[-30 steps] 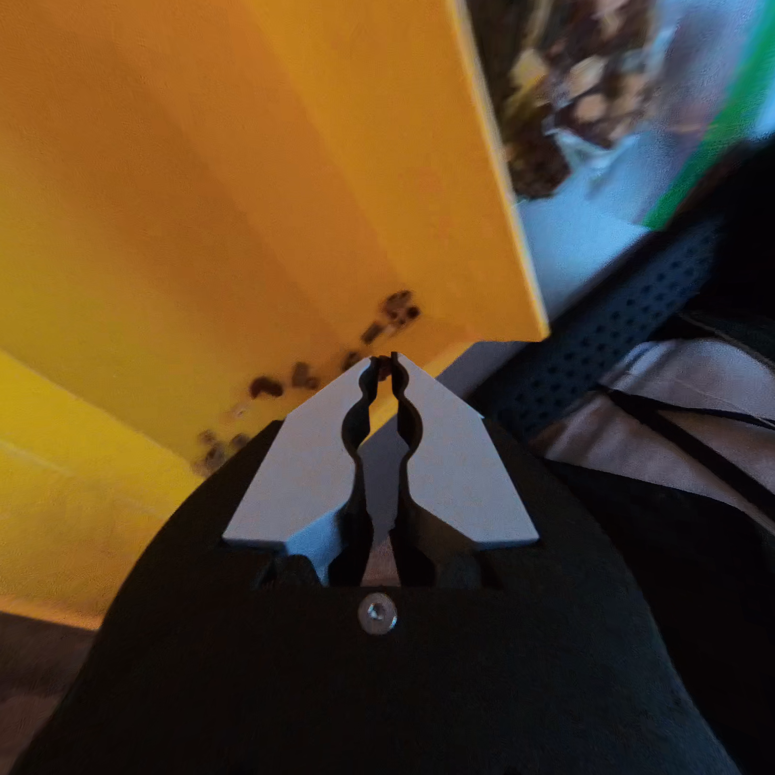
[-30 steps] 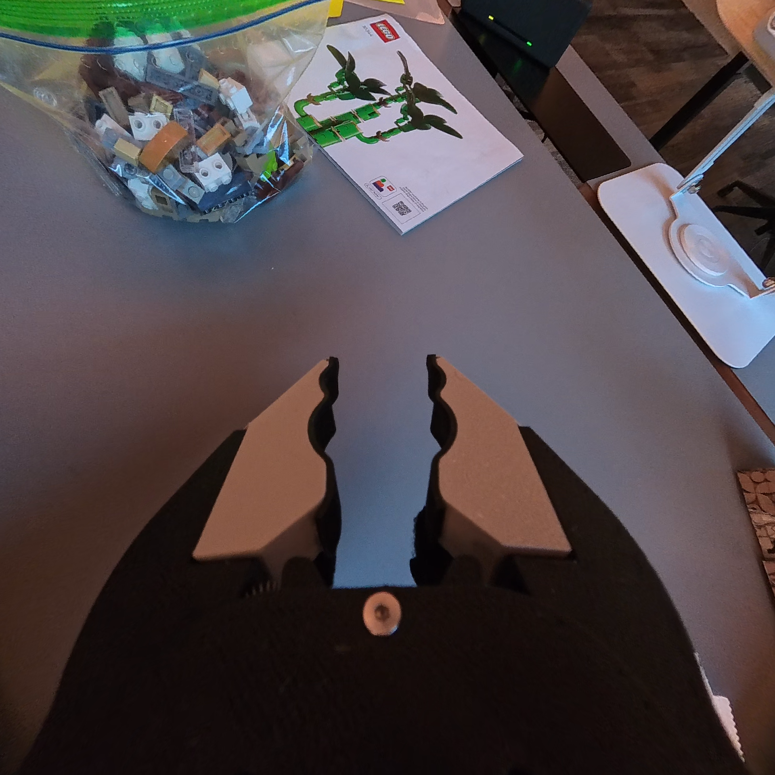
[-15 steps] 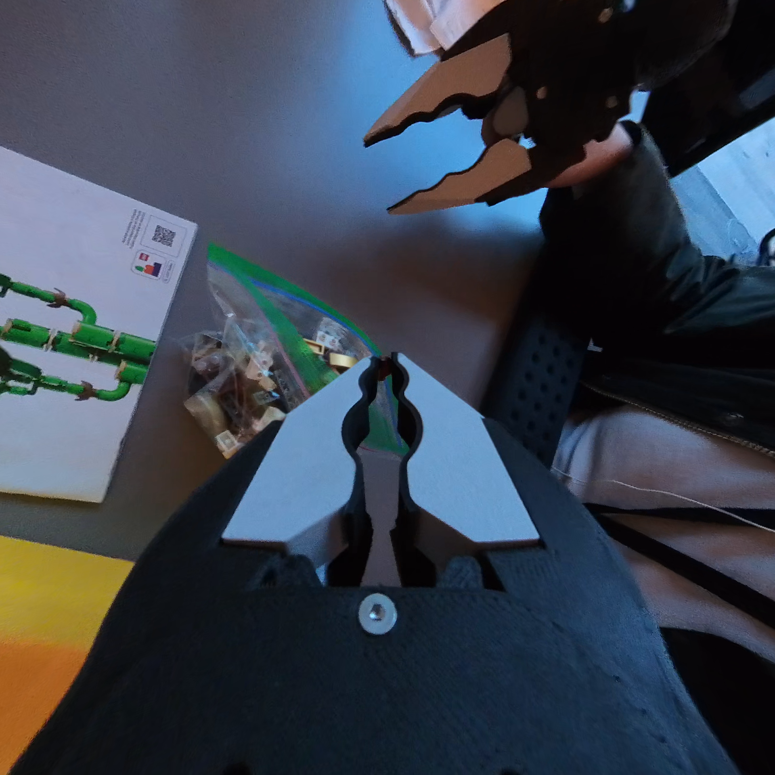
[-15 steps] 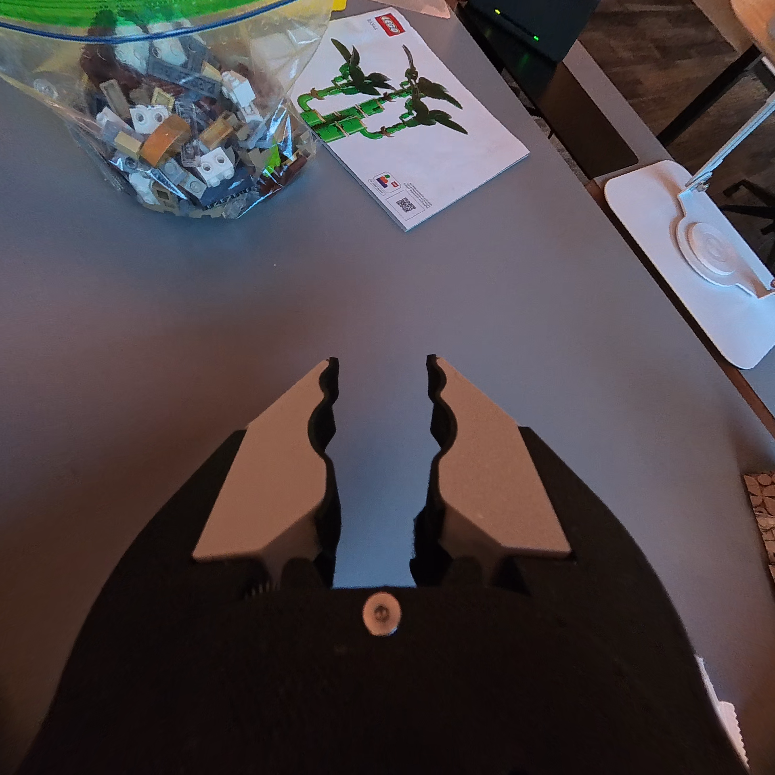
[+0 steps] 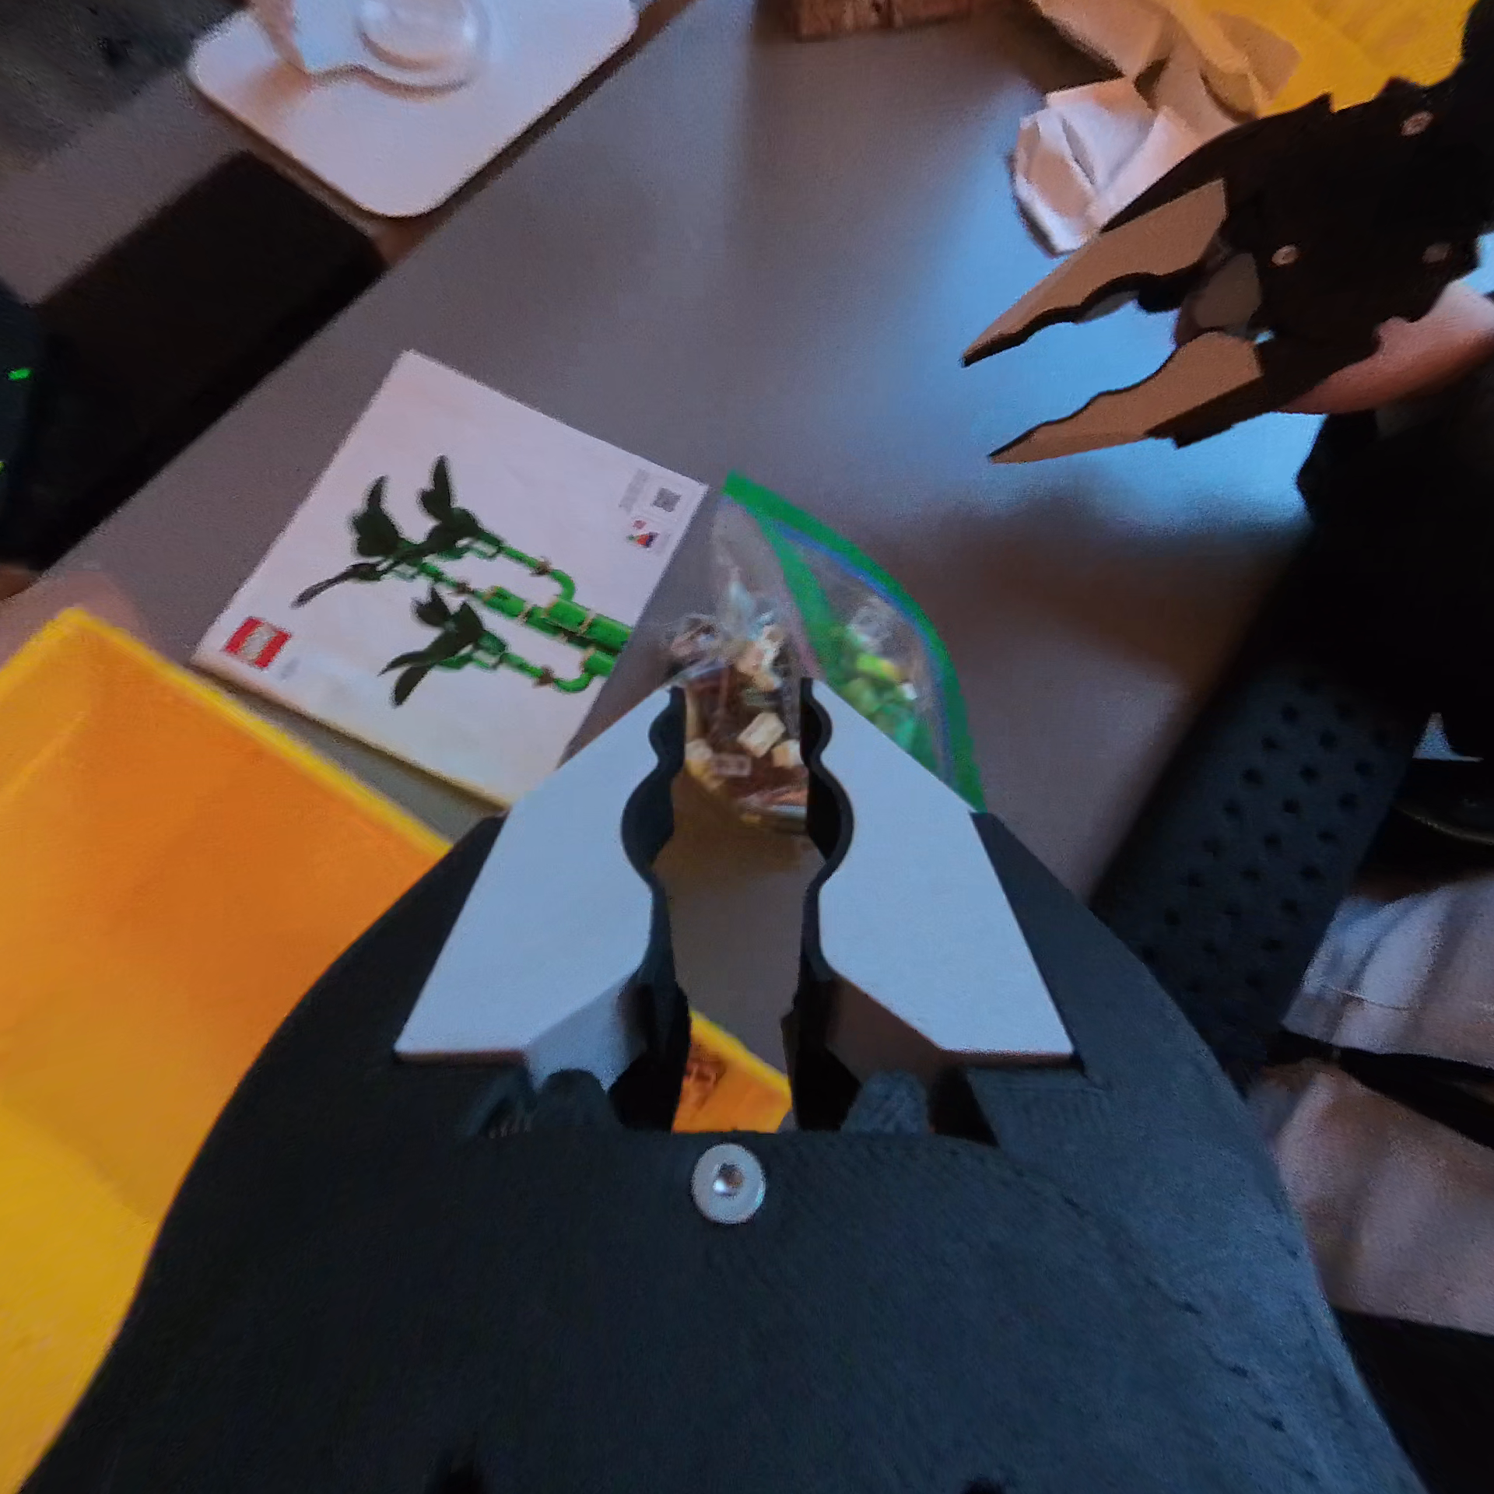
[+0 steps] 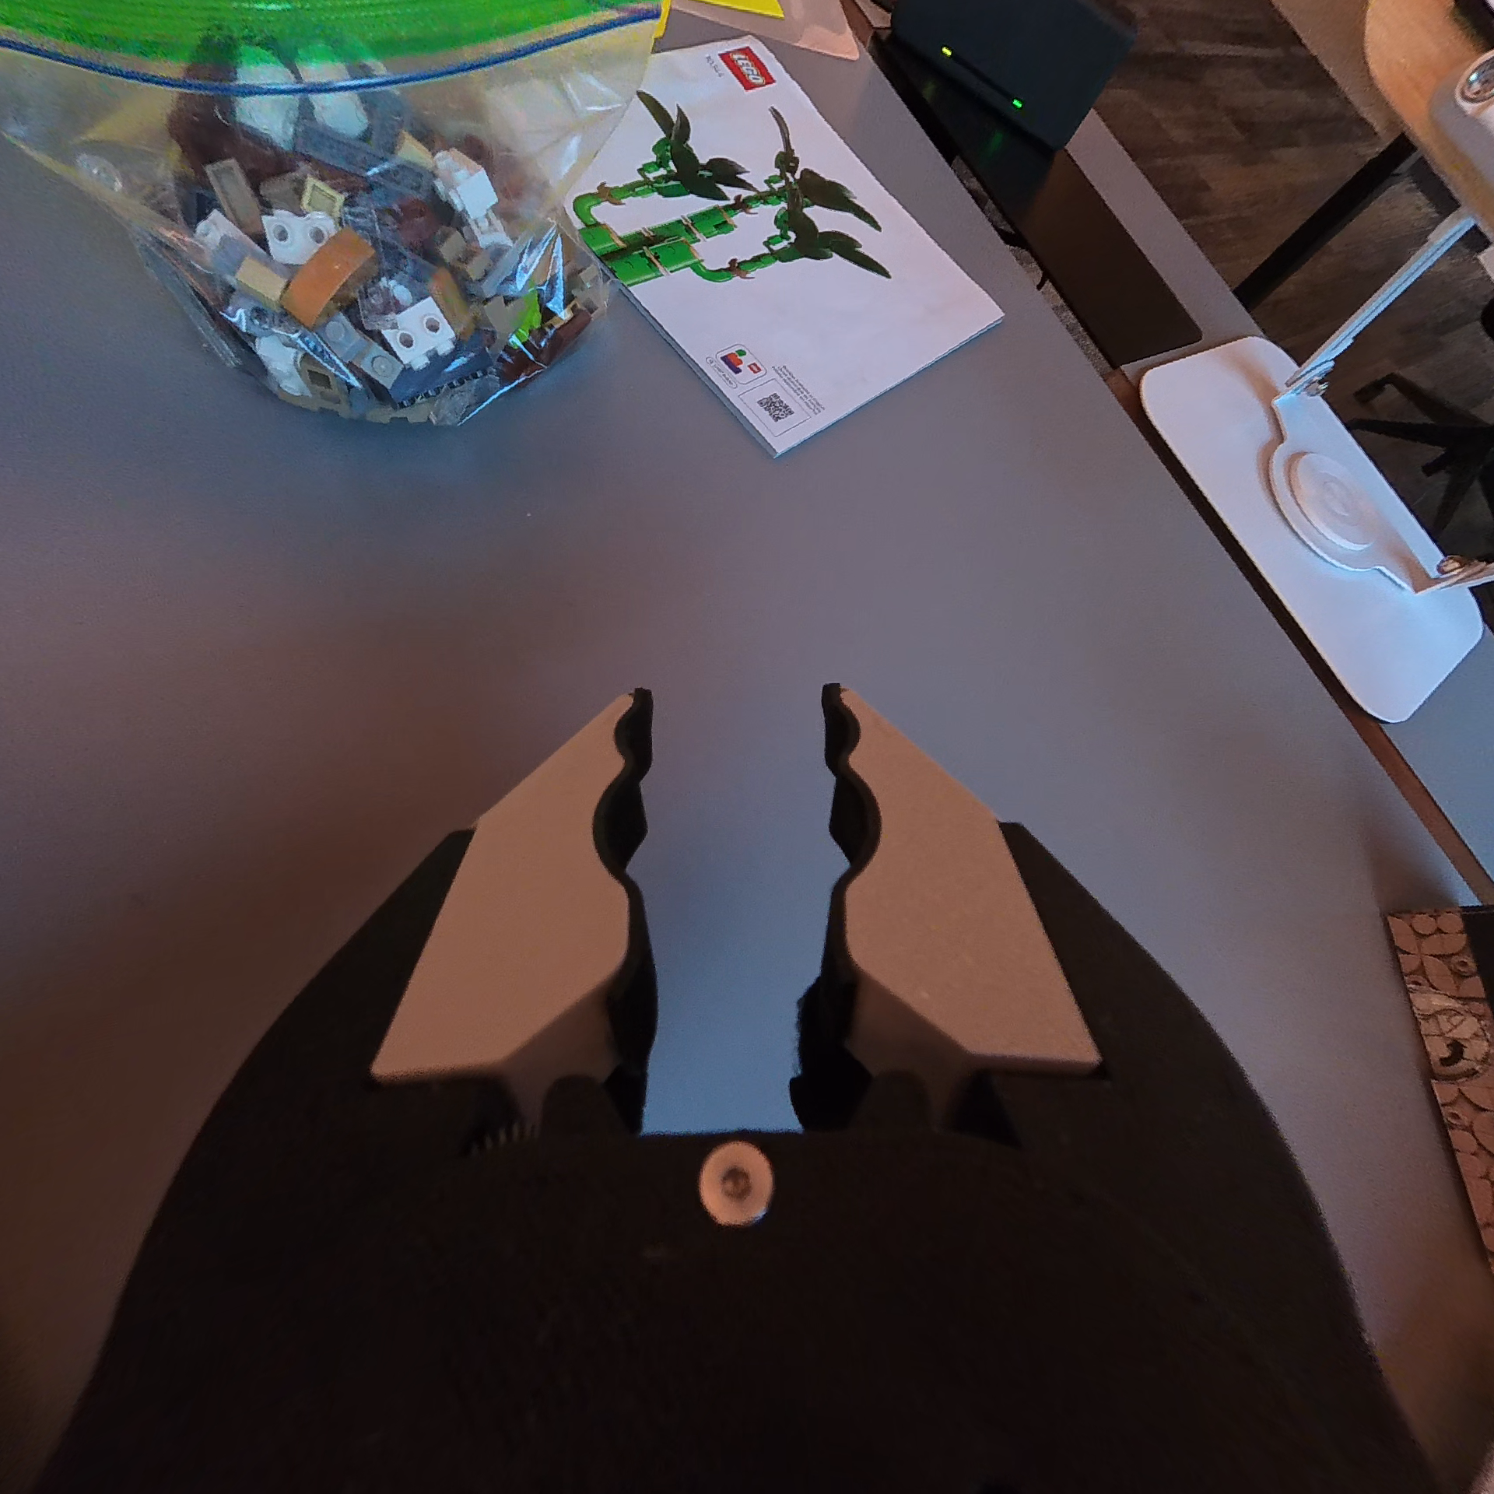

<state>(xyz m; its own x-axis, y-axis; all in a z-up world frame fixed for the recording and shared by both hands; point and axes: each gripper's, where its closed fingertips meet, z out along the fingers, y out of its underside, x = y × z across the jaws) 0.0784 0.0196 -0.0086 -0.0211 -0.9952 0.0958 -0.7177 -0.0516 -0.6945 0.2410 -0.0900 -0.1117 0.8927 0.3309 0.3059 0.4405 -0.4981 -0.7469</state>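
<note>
Left gripper (image 5: 737,695) just let go, jaws spread now, hanging above bag of bricks (image 5: 776,687) on grey table (image 5: 808,267). Right gripper (image 6: 737,695) spread too, empty, unmoved.

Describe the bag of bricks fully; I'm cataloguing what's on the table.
The bag of bricks is clear, crinkled plastic with a green zip strip and a thin blue line along its top. It holds small white, tan, grey and brown pieces. It sits on the grey table, beside the booklet. Neither gripper touches it.
</note>
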